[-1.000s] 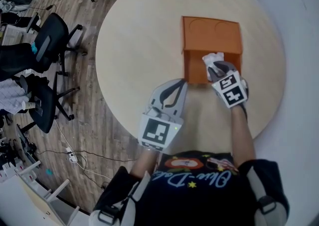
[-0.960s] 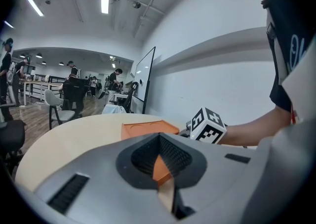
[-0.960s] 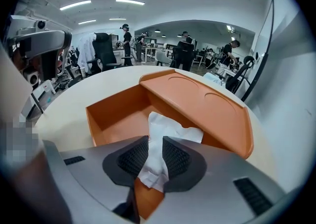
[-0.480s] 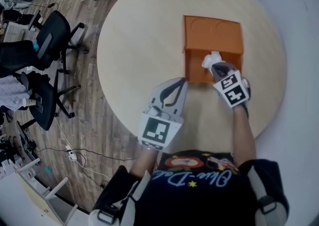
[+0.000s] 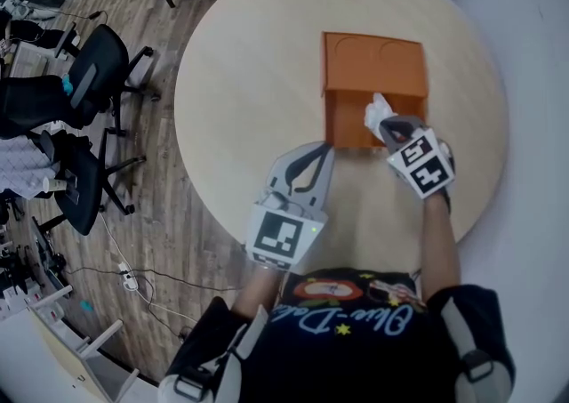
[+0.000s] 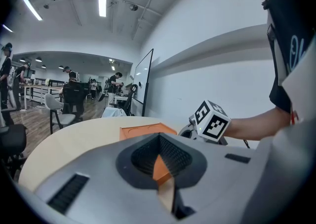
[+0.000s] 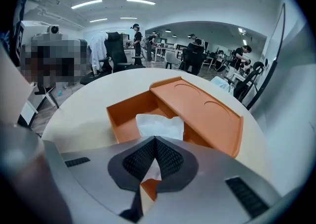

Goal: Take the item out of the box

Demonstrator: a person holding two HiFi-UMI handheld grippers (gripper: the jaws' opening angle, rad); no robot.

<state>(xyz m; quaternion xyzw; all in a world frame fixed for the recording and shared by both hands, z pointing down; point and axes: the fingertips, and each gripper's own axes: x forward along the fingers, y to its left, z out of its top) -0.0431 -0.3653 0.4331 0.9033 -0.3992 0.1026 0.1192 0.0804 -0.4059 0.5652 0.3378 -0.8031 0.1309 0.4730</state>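
An orange box (image 5: pixel 348 122) lies on the round table (image 5: pixel 249 81) with its lid (image 5: pixel 374 61) folded back flat behind it. A crumpled white paper item (image 5: pixel 377 111) hangs over the box's near right corner, and my right gripper (image 5: pixel 389 130) is shut on it. In the right gripper view the white item (image 7: pixel 160 125) rises from between the closed jaws above the open box (image 7: pixel 126 112). My left gripper (image 5: pixel 318 152) is shut with nothing in it, near the table's front edge, just left of the box. The left gripper view looks at the box (image 6: pixel 146 130) from there.
Black office chairs (image 5: pixel 93 63) stand on the wooden floor left of the table. A white wall or board runs along the right side (image 5: pixel 533 81). People and desks show far off in both gripper views.
My right gripper has drawn back a little toward me and to the right with the white item in it. The left gripper has stayed where it was.
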